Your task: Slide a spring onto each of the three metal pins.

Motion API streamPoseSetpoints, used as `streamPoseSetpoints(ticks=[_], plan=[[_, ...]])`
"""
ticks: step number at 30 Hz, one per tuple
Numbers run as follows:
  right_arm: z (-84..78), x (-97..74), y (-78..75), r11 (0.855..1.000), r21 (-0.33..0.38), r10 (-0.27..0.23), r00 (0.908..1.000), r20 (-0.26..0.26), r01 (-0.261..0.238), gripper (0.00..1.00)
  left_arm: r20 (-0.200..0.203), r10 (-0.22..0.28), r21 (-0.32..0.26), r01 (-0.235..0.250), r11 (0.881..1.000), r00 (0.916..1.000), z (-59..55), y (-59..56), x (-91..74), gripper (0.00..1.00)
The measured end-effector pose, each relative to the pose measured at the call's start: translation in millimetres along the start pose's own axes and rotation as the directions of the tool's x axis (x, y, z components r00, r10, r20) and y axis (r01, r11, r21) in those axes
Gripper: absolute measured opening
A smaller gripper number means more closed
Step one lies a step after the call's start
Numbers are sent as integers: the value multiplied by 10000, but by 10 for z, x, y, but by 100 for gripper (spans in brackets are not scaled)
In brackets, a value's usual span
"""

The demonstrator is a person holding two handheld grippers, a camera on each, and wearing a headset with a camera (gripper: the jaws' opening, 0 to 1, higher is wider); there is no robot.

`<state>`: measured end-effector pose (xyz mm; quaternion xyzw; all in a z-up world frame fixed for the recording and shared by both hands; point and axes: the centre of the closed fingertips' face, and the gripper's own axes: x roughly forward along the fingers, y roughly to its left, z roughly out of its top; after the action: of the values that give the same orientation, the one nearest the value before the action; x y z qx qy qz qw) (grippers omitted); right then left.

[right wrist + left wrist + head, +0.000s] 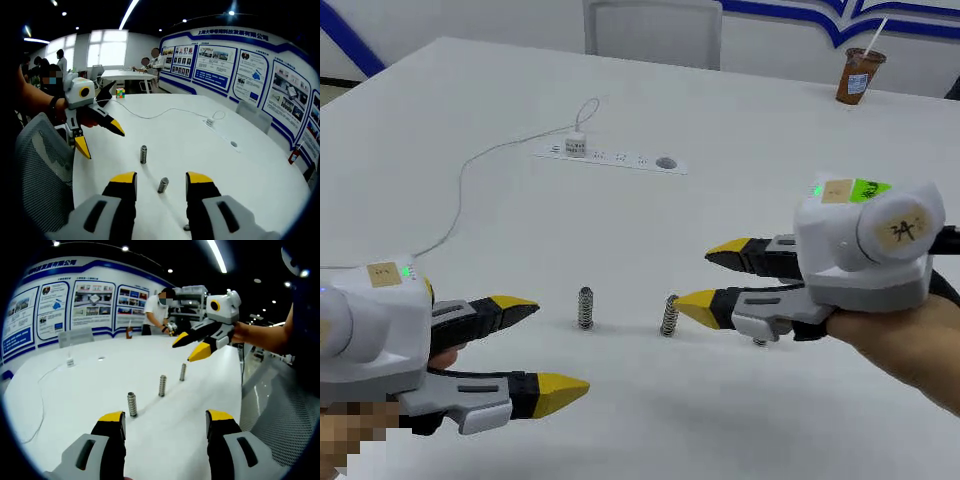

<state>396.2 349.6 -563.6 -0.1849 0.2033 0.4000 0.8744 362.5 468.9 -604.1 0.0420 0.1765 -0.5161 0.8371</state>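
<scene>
In the head view, my left gripper (545, 350) hangs low at the near left, its jaws wide and with nothing between them. My right gripper (698, 280) is at the right, also spread and empty, with its lower tip just beside the middle spring (669, 315). The left spring (585, 307) stands upright. The middle spring leans a little, and the third spring (760, 342) is mostly hidden under my right gripper. I cannot see the pins themselves, but springs standing like this are, I think, already on them. The power strip (610, 157) and the cup (858, 75) are well apart from the work.

In the left gripper view, the three springs make a row going away from my jaws. The edge of the table (65, 405) runs near the right of the row, so there is less room there.

In the right gripper view, the middle spring appears in the gap between my tips. I judge the task almost finished. The next move calls only for a gentle nudge to straighten this spring.
</scene>
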Motion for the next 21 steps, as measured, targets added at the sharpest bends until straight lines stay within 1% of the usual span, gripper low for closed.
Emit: streamPoseSetpoints(ticks=[4, 8, 14, 21], plan=[[-79, -112, -95, 9993, 183, -317, 9995, 75, 315, 43, -42, -15, 21, 15, 10000, 10000, 6, -6, 12, 67], [-148, -204, -137, 9982, 350, -488, 9986, 190, 482, 47, -50, 10, 33, -9, 10000, 10000, 18, -1, 12, 67], [-328, -341, -194, 9948, 623, -817, 9966, 110, 809, 52, -99, 73, 36, -72, 10000, 9999, 19, 17, 10, 68], [-537, -484, -225, 9899, 968, -1041, 9946, -7, 1037, 55, -143, 49, 20, -49, 10000, 9999, 8, 6, 35, 68]])
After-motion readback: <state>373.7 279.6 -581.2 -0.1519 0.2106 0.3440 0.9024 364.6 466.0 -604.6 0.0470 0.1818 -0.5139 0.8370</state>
